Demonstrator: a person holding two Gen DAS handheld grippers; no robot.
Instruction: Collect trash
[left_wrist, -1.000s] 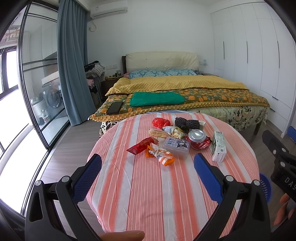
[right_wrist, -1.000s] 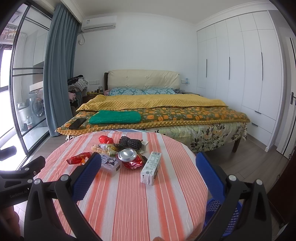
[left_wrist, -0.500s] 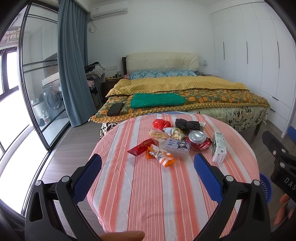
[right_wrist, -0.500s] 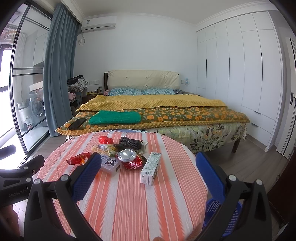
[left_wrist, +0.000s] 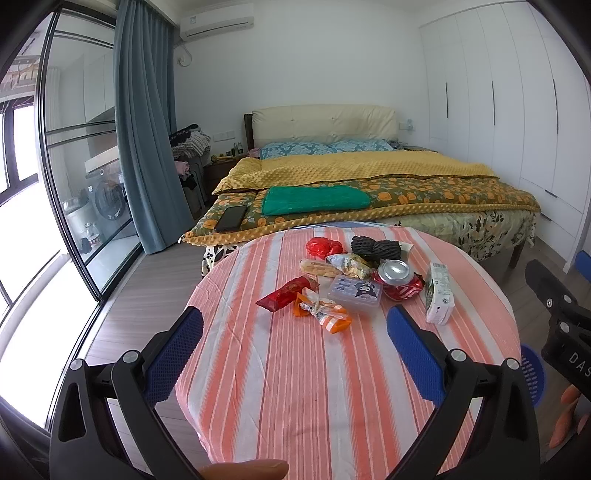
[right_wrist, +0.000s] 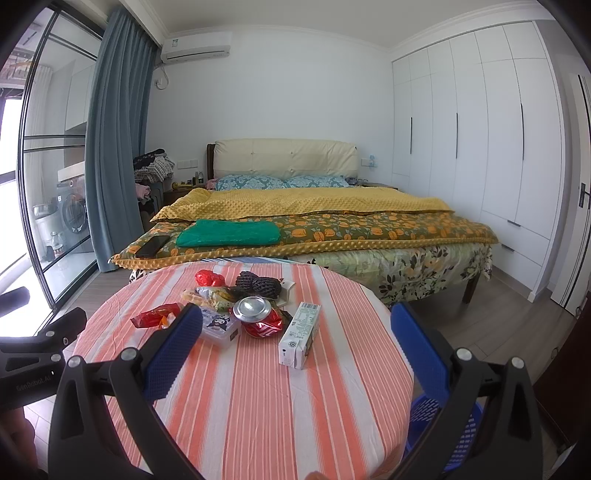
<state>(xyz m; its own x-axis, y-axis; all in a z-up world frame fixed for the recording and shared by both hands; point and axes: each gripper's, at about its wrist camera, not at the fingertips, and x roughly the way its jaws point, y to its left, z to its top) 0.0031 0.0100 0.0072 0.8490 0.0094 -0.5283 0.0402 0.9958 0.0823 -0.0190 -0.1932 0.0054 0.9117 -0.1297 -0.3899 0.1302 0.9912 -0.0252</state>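
Left gripper (left_wrist: 295, 341): jaws wide apart, nothing between them; hovers over the near, bare part of the table.
Right gripper (right_wrist: 295, 341): jaws spread too, empty; same height, aimed at the pile.
Change: almost none against the frames from a second ago; the view creeps a touch, the trash lies as it did. Judgement: approach phase, no pickup begun.
Table (left_wrist: 295, 406): round, striped orange-and-white cloth.
Basket (right_wrist: 461, 424): blue, on the floor just beside the table's right edge; likely where the trash goes.
Nearest trash: white carton (right_wrist: 300, 334) on its side, ahead of the right gripper; orange wrapper (left_wrist: 325, 314) and red wrapper (left_wrist: 282, 295) ahead of the left.
Mid pile: clear plastic box (left_wrist: 354, 293), crushed red can (right_wrist: 258, 317) touching it.
Far pile: snack bags, black foam netting (left_wrist: 376, 247), red crumpled piece (left_wrist: 321, 246).
Beyond: bed (right_wrist: 314, 221), well apart from the table.
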